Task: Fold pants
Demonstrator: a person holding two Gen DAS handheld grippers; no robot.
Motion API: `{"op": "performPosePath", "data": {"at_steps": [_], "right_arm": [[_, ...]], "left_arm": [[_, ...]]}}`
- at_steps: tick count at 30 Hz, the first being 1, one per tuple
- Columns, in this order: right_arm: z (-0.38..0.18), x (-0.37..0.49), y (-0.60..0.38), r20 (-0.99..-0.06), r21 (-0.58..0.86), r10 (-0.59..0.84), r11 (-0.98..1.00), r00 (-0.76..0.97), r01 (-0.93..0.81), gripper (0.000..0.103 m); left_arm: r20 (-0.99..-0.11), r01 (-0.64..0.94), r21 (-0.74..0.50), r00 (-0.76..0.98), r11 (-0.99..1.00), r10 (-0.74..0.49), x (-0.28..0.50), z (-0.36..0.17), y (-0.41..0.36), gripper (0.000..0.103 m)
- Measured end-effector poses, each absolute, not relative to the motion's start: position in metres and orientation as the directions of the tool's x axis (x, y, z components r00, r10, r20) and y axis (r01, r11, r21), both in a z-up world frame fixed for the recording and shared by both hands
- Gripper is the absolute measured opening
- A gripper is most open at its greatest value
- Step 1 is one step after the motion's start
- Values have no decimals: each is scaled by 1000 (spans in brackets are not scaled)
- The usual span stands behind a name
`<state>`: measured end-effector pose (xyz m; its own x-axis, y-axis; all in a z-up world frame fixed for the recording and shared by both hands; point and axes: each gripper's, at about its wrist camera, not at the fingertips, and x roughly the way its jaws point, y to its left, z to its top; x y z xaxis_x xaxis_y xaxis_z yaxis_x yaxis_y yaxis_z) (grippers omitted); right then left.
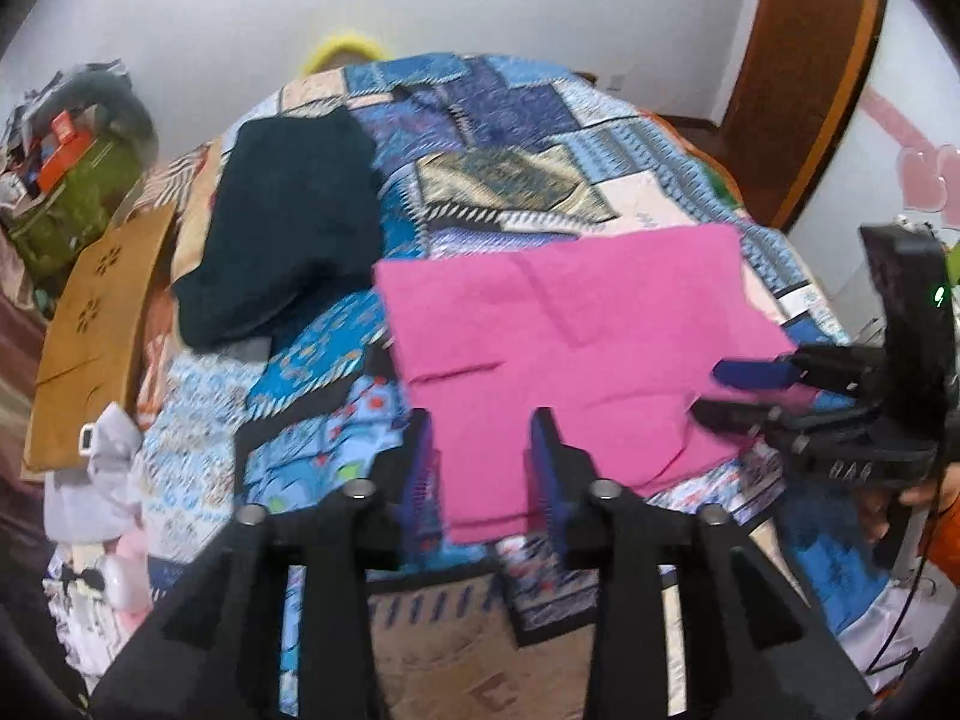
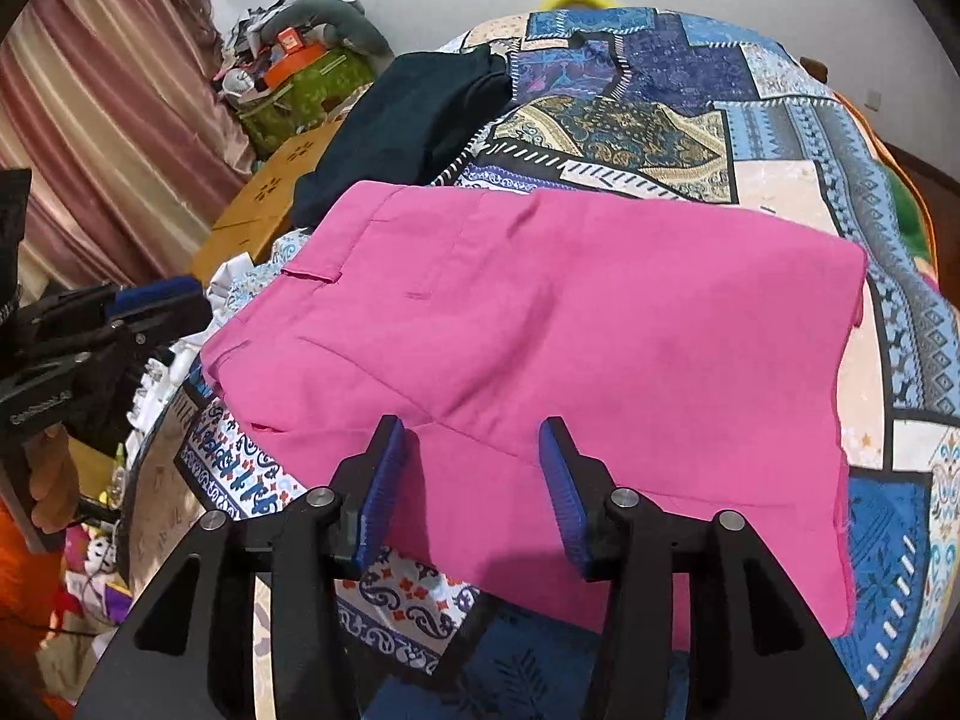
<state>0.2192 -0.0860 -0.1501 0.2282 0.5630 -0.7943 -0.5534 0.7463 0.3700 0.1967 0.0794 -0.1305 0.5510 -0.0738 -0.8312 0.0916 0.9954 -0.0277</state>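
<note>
Pink pants (image 2: 540,360) lie folded flat on the patchwork bedspread (image 2: 780,138), near its front edge. Left gripper (image 1: 483,468) hovers over the near hem, jaws wide, holding nothing. Right gripper (image 2: 471,492) likewise wide and empty. Dark garment (image 1: 288,234) lies beyond, left.

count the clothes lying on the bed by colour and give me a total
Pink: 1, the pants, folded, nearest the left gripper and right gripper.
Dark navy: 1, a garment lying farther back on the patchwork bedspread.
Total: 2.
</note>
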Motion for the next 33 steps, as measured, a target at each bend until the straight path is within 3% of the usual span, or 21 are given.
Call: {"op": "performPosePath", "data": {"at_steps": [5,9,16,19,27,33], "right_arm": [[-151,212,-90,-800,351,552,749,236,-562,54],[-154,211,-105,-799,371,554,759,233,-535,54],[-164,211,-147,-826,349,504,810,252,-472,54],[-166,207,-163,-839,318,470,833,275,-453,54],[-162,202,-195,-860,296,425,866,284,-402,54],[-137,214,-203,-828,313,450,867,335,-388,54]], "left_arm": [[-852,139,-42,512,989,-108,215,-148,54,43],[-873,122,-7,483,992,-65,217,-175,53,44],[-857,120,41,515,992,-26,202,-173,64,49],[-851,114,67,524,991,-3,195,-172,68,60],[-859,49,-66,506,997,-82,190,-167,90,62],[-821,4,-19,570,1000,-18,198,-141,101,62]]}}
